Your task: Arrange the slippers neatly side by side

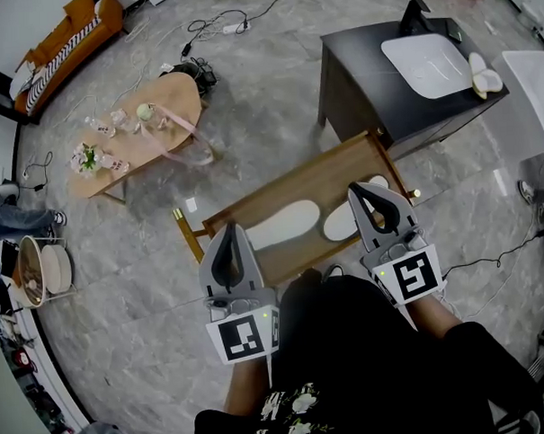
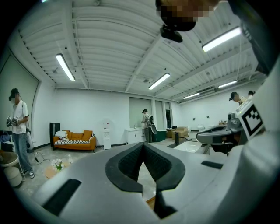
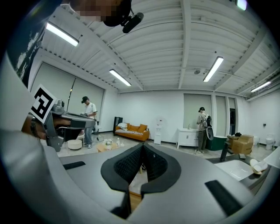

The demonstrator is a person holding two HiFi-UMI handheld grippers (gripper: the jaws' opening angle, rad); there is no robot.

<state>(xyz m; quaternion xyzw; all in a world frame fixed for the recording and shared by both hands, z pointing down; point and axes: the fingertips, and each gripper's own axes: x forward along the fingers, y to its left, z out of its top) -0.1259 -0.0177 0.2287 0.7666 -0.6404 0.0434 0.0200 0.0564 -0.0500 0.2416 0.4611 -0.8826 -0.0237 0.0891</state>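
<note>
**A:** While both claws hang out in front of the person, what state are they in?

**B:** Left claw (image 1: 229, 230): jaws pressed together, nothing btwn them. Right claw (image 1: 361, 191): same, closed & empty. Both point roughly level across the room.

**A:** And the pair?

**B:** Left slipper (image 1: 281, 225) & right slipper (image 1: 342, 223), both white, lie flat on a low wood rack (image 1: 316, 184). They sit in a line along it, end to end w/ a small gap, not touching. From the head view the right claw covers part of the right slipper. The left claw shows over the rack's front edge, just beside the left slipper.

**A:** Anything else nearby?

**B:** Dark table (image 1: 374, 90) behind the rack w/ a white tray (image 1: 432, 65) on top. Oval table (image 1: 160, 117) off to the left w/ flowers & bottles on it. Orange sofa (image 1: 71, 36) far back. Grey stone floor (image 1: 249, 105), cables trailing across it.
</note>
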